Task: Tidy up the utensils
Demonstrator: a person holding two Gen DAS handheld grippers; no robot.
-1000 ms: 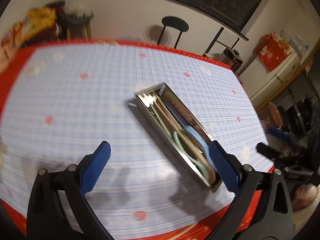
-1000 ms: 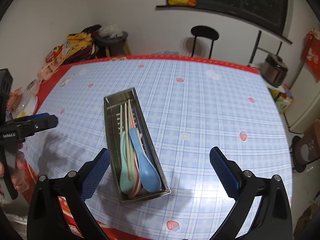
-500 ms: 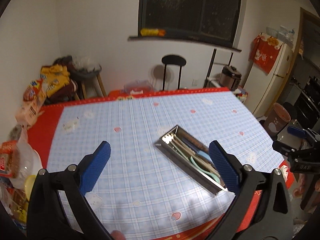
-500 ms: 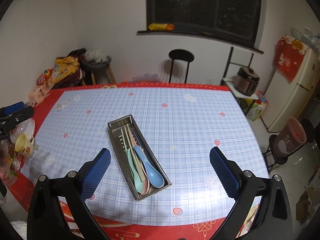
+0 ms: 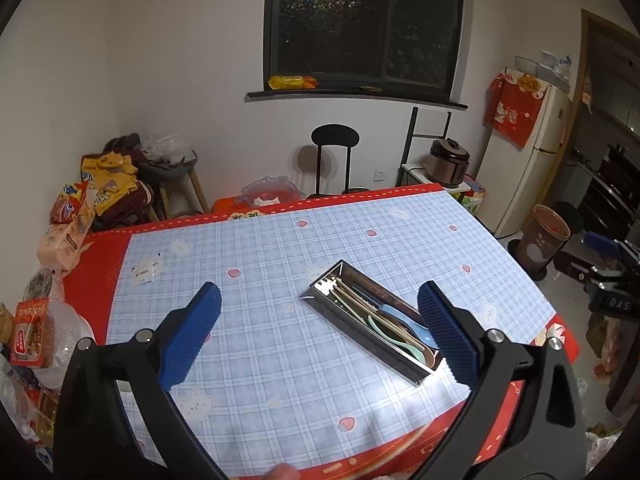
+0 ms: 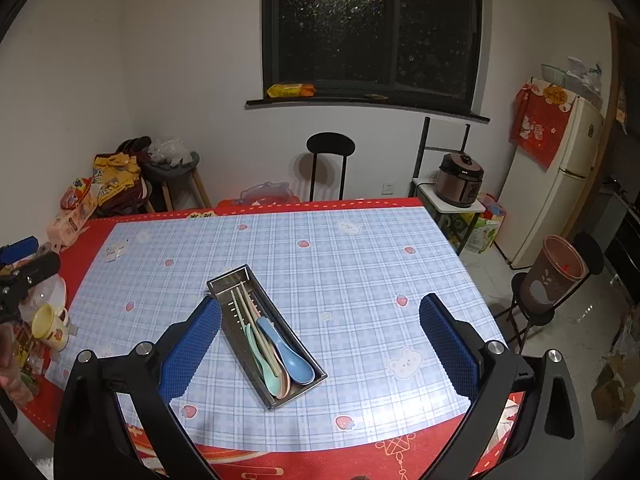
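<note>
A steel utensil tray (image 6: 224, 280) (image 5: 320, 298) lies on the blue checked tablecloth (image 6: 360, 272) (image 5: 260, 320). Inside it are a blue spoon (image 6: 290, 354) (image 5: 404, 320), a green spoon (image 6: 260, 358), a pink spoon (image 6: 285, 385) and several chopsticks (image 6: 250, 320) (image 5: 360, 304). My right gripper (image 6: 320, 344) hangs open high above the table's near edge, with nothing between its fingers. Held well back over the near left side, my left gripper (image 5: 320, 336) is open and empty too. Each gripper shows at the edge of the other's view.
A yellow cup (image 6: 50, 326) and snack bags (image 5: 32, 332) crowd the table's left edge. Behind the table stand a black stool (image 6: 330, 148), a rice cooker (image 6: 460, 180) and a fridge (image 6: 560, 176). A brown bin (image 6: 554, 276) sits on a stool at the right.
Both grippers have pulled up and back from the tray, so the whole table and room now show. The tray and its utensils have stayed in place.
</note>
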